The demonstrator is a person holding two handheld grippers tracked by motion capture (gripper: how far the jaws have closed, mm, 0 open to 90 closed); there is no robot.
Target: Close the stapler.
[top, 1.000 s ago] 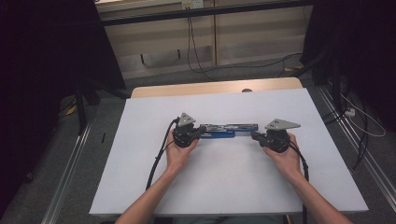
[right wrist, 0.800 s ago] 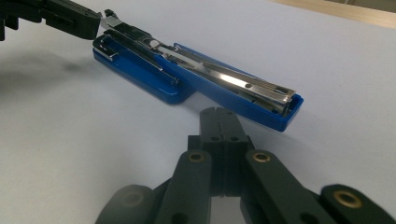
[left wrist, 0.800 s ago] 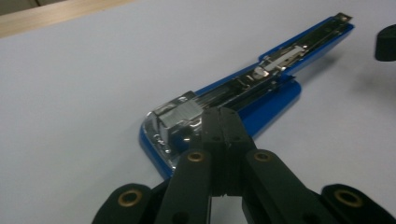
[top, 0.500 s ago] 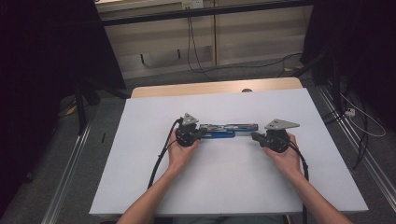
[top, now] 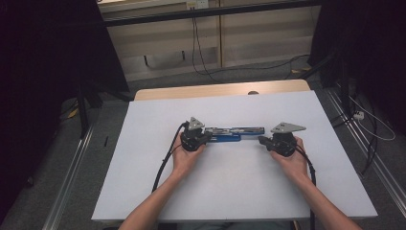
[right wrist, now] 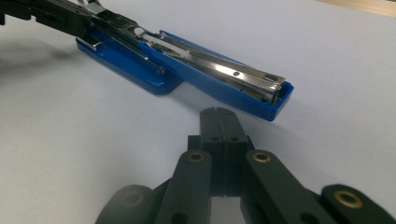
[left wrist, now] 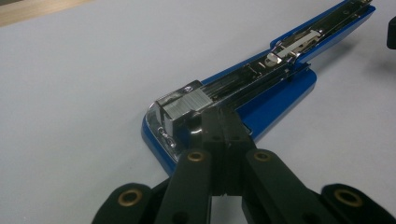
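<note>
Item: one blue stapler (top: 225,134), swung fully open and lying flat on the white tabletop (top: 239,191), metal staple channel facing up, a block of staples (left wrist: 187,103) sitting at the channel's front end.

Left claw (top: 207,136): clenched, jaws pressed together with nothing between them; its tips sat against the stapler's head, just behind the staple block, as the left claw's view showed (left wrist: 223,122).

Right claw (top: 262,140): clenched and empty; the stapler's far blue end (right wrist: 275,103) lay just ahead of its tips, close but apart.

Hands: one on each claw, both low over the tabletop.

Risks noted: the stapler rested loose, so a push from the left claw would likely slide or pivot it unless the right claw steadied the other end. Closed tips nudging the staple block could tip it out of the channel or break the strip.
</note>
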